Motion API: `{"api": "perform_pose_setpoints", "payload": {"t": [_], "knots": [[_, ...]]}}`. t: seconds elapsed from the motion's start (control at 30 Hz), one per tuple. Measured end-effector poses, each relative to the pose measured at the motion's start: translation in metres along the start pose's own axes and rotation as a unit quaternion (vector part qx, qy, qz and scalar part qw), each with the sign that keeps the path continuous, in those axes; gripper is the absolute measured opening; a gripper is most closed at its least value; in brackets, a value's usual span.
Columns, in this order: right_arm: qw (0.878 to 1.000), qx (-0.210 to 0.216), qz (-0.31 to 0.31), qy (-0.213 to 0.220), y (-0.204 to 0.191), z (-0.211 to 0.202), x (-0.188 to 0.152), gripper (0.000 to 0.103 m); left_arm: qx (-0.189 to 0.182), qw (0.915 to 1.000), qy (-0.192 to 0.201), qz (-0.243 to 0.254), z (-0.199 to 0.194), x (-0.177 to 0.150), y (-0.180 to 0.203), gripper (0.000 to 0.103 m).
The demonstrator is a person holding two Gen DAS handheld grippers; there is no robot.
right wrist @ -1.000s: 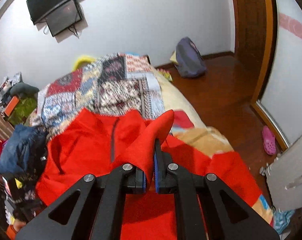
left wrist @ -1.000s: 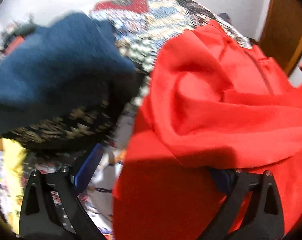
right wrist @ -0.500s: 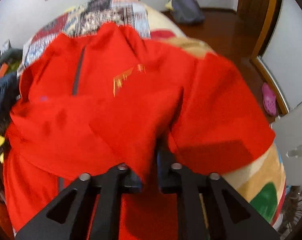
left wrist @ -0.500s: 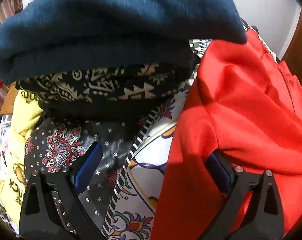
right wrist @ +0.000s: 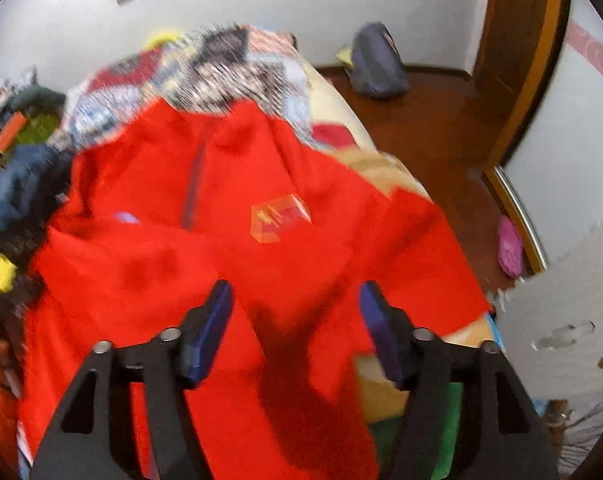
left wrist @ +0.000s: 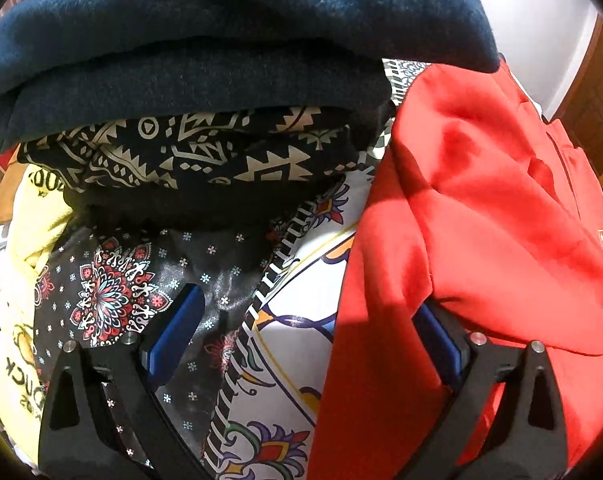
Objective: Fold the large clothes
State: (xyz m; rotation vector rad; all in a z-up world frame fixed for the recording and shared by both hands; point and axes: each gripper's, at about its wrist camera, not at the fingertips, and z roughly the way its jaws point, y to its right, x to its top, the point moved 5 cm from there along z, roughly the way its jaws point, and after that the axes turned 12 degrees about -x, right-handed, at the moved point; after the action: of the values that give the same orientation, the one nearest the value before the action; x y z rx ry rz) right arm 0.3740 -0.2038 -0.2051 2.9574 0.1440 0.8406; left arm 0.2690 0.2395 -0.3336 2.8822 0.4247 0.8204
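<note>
Both your grippers, left gripper [left wrist: 301,336] and right gripper [right wrist: 295,328], hang with fingers spread and empty over the red zip-neck fleece pullover [right wrist: 261,216], laid flat on the bed [right wrist: 381,168] for folding.

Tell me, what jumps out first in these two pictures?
A bright red top sprawls across the bed, filling the middle of the right view, with the open right gripper just above it. In the left view a navy garment tops a stack of patterned cloths at upper left, with the red top at right. The left gripper is open too.
</note>
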Motion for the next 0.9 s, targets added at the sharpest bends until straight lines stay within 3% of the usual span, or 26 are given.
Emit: {"api": "perform_pose_setpoints", "payload": {"t": [0.2, 0.3, 0.5, 0.57, 0.6, 0.63, 0.7, 0.9], "knots": [[0.995, 0.079, -0.059, 0.031, -0.1, 0.001, 0.039, 0.073, -0.004, 0.9999, -0.002, 0.016, 0.0, 0.001, 0.011, 0.101], [0.987, 0.123, -0.099, 0.017, -0.169, 0.022, 0.052, 0.073, -0.009, 0.9998, -0.003, 0.017, -0.003, -0.001, 0.011, 0.101], [0.975, 0.171, -0.141, -0.035, -0.268, 0.075, 0.056, 0.072, -0.031, 0.9994, -0.01, 0.009, -0.001, -0.003, 0.0, 0.101], [0.972, 0.17, -0.157, -0.05, -0.291, 0.095, 0.054, 0.063, -0.037, 0.9992, -0.01, 0.009, -0.001, -0.004, -0.002, 0.101], [0.971, 0.167, -0.164, -0.057, -0.297, 0.101, 0.054, 0.048, -0.039, 0.9991, -0.01, 0.01, -0.001, -0.004, -0.004, 0.101], [0.969, 0.167, -0.168, -0.065, -0.304, 0.108, 0.054, 0.026, -0.041, 0.9991, -0.009, 0.011, -0.001, -0.004, -0.005, 0.101], [0.969, 0.166, -0.17, -0.073, -0.314, 0.118, 0.057, 0.007, -0.042, 0.999, -0.006, 0.014, -0.002, -0.004, -0.006, 0.101], [0.965, 0.192, -0.172, -0.035, -0.342, 0.1, 0.093, 0.003, -0.037, 0.999, 0.002, 0.025, -0.003, -0.005, -0.008, 0.101]]}}
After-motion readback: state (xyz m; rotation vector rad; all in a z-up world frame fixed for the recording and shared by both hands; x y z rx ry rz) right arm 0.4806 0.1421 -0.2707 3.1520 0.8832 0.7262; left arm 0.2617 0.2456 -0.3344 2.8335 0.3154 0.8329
